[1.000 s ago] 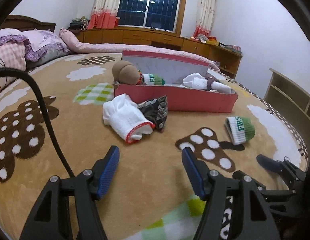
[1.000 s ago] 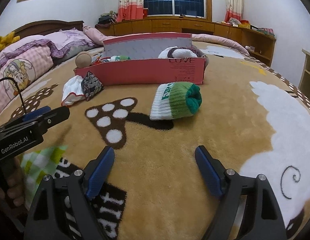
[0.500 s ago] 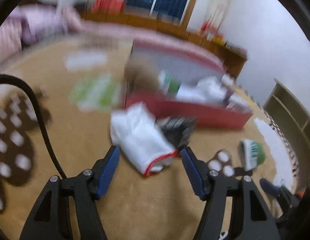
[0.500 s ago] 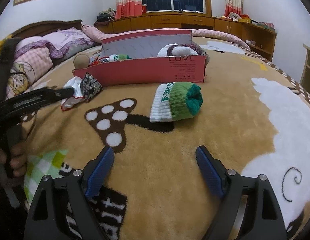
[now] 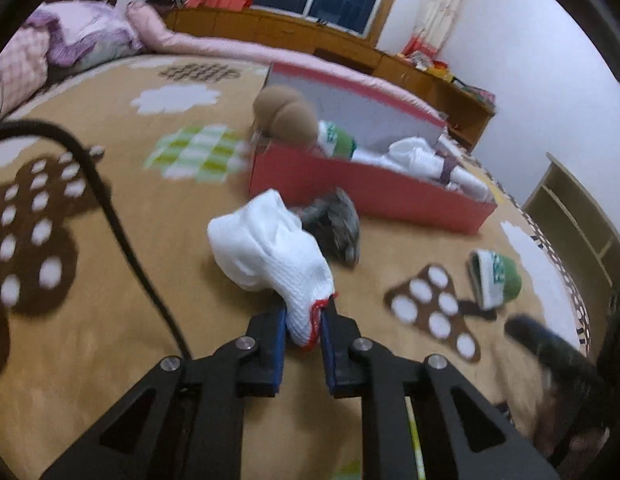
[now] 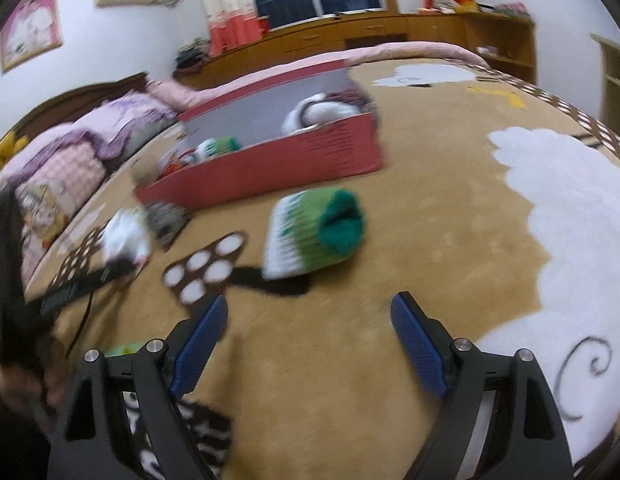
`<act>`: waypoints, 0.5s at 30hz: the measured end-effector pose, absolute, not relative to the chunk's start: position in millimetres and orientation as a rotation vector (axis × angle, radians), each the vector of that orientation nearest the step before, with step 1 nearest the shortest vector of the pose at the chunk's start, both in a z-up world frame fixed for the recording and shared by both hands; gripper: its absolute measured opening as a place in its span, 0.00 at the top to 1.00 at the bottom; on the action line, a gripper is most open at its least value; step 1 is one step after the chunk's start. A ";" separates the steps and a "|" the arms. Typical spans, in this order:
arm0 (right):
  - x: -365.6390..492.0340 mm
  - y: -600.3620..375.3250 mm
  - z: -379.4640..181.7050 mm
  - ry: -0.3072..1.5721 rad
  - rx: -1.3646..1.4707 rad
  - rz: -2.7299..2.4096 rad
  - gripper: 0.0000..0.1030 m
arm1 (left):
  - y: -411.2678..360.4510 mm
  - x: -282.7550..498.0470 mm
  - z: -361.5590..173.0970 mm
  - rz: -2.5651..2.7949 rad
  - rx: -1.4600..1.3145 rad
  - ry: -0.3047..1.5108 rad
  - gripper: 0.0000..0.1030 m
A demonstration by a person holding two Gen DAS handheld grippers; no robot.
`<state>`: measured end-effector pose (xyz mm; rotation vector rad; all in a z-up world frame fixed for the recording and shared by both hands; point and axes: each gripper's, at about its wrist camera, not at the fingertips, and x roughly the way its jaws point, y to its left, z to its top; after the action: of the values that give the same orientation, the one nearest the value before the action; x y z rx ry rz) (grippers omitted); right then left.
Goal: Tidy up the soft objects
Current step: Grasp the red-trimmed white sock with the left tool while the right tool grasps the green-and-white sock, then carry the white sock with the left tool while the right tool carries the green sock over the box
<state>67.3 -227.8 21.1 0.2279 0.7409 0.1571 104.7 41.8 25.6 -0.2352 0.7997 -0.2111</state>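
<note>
Caught mid-pickup, judging by the grip: left gripper (image 5: 304,330) had just been closing and stood clamped on the red-trimmed cuff of the white glove (image 5: 270,250), blue pads pinching the fabric from both sides. Lay on the brown patterned blanket (image 5: 158,308) in the near middle of the left wrist view, just short of the red box (image 5: 365,190) and touching a grey patterned pouch (image 5: 335,226) on its far right. Ran lengthwise from cuff, nearest the camera, up and away to the left, with the bunched finger end pointing toward the far left.

Right gripper (image 6: 310,330) hung with fingers wide apart and nothing between them, above the blanket, just short of a green and white sock roll (image 6: 315,234). Sock lay on its side, green mouth turned to the right, white end to the left, long axis roughly across the view.

Next move, likely: lifting the glove clear of the pouch without dragging it along, then carrying it far and right over the box wall, where other soft things (image 5: 417,156) already sat. Thin pinch on a floppy cuff; could slip or trail.
</note>
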 end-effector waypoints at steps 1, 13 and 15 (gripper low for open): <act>69.1 -232.1 21.5 0.743 0.238 0.146 0.16 | 40.9 102.6 22.0 -0.194 -0.245 0.798 0.85; 122.2 -234.0 26.2 0.812 0.122 0.227 0.71 | 31.7 104.5 18.8 -0.175 -0.194 0.771 0.84; 119.4 -234.8 23.0 0.807 0.124 0.229 0.76 | 31.3 104.7 18.9 -0.174 -0.189 0.771 0.84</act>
<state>119.4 -234.8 23.0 0.1244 0.8068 0.2287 104.7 31.3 18.9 -0.1894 0.7712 -0.1741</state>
